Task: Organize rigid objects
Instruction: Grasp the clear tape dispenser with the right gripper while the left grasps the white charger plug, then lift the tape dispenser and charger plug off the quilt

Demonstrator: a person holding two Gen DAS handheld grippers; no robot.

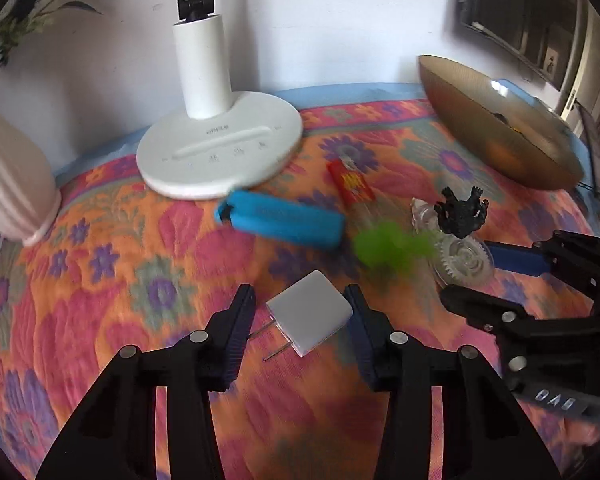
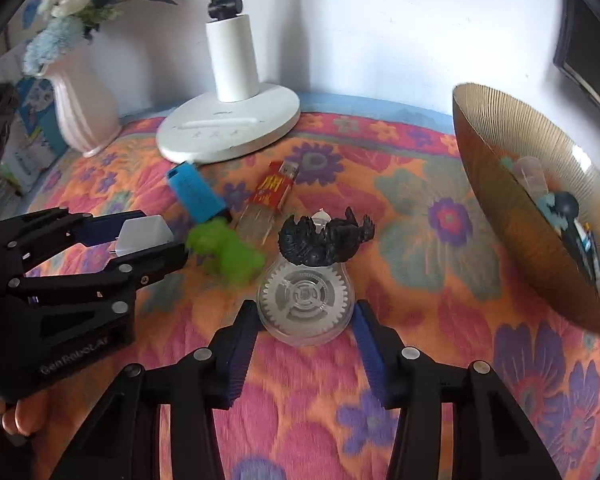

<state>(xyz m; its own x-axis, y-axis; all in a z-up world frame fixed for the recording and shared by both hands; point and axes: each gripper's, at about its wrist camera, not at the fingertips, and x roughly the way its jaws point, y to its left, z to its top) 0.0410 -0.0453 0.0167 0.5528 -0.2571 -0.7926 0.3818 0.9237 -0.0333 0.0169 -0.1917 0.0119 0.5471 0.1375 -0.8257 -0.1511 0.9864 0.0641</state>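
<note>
Surroundings: a white lamp base (image 1: 220,152) with a thick round column stands at the back of the tabletop (image 1: 100,264), a ribbed pale vase (image 2: 86,108) to its left, a wide ribbed gold bowl (image 2: 512,216) tilted up at the right.
Clutter: a blue rectangular case (image 1: 280,220) lies just in front of the lamp base; a red-labelled clear packet (image 2: 272,192) beside it; a blurred green toy (image 2: 230,254) between case and gear piece.
Left tongs (image 1: 300,320): apart, straddling a white plug adapter (image 1: 310,312), a smooth rounded block with two metal prongs pointing left; contact with the pads cannot be told.
Right tongs (image 2: 306,320): apart, either side of a clear plastic gear disc (image 2: 304,300), toothed wheel inside a transparent shell.
In the way: a black textured creature figure (image 2: 324,240) lies on the far edge of the gear disc.
Bowl contents: several small items, blue and dark, too blurred to name.
Surface: quilted floral cloth in orange, pink and purple.
</note>
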